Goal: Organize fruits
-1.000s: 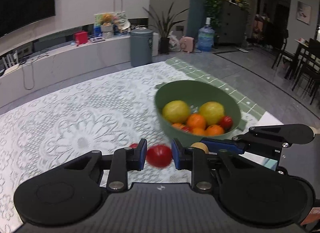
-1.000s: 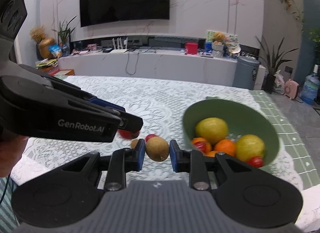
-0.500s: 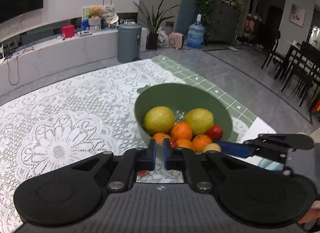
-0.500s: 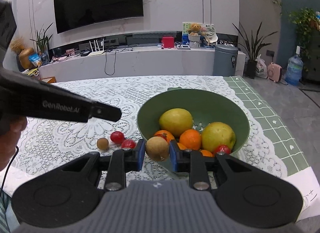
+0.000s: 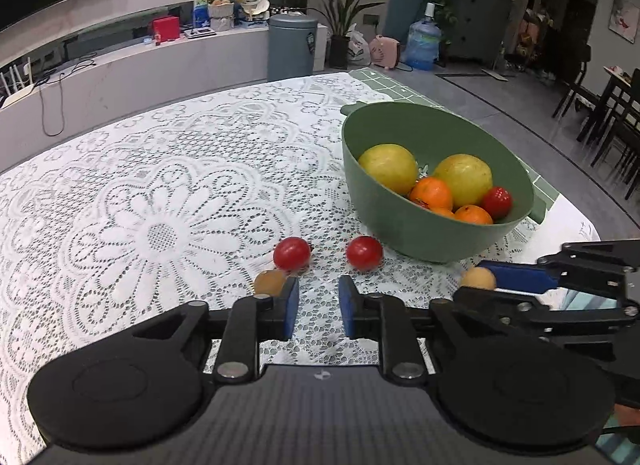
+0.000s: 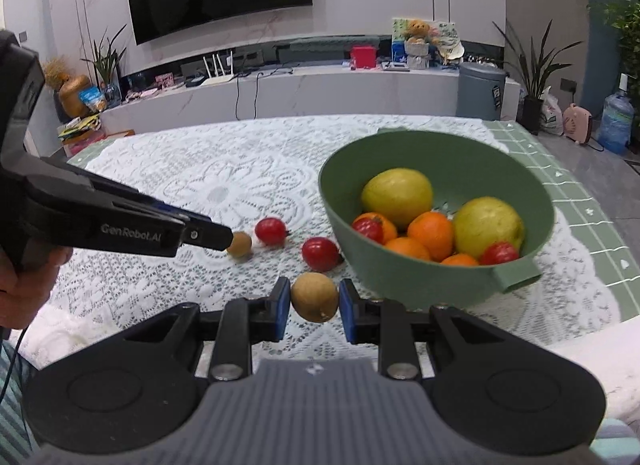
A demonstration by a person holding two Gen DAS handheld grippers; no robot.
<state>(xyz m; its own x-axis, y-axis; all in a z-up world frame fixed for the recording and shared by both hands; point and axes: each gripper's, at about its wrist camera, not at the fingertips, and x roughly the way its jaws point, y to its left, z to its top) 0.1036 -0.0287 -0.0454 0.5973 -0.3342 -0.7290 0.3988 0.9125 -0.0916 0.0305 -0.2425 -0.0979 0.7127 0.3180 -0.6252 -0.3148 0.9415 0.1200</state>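
Note:
A green bowl point(image 5: 404, 237) point(image 6: 404, 285) on the lace tablecloth holds two yellow fruits, several oranges and red tomatoes. Two red tomatoes point(image 5: 292, 253) point(image 5: 364, 252) and a small brown longan point(image 5: 270, 282) lie on the cloth to the bowl's left; they also show in the right wrist view point(image 6: 271, 230) point(image 6: 320, 254) point(image 6: 239, 243). My left gripper point(image 5: 318, 307) is open and empty, just short of the tomatoes. My right gripper point(image 6: 314, 305) is shut on a brown longan point(image 6: 314, 297) point(image 5: 477, 278), held near the bowl's front.
The lace tablecloth point(image 5: 160, 201) covers the table, with a green checked cloth point(image 6: 580, 193) under it at the right edge. A TV bench, a grey bin point(image 5: 291, 47) and a water bottle stand beyond the table.
My left gripper let go of a red tomato over the bowl, drew back to the left and opened. My right gripper keeps hold of the longan beside the bowl.

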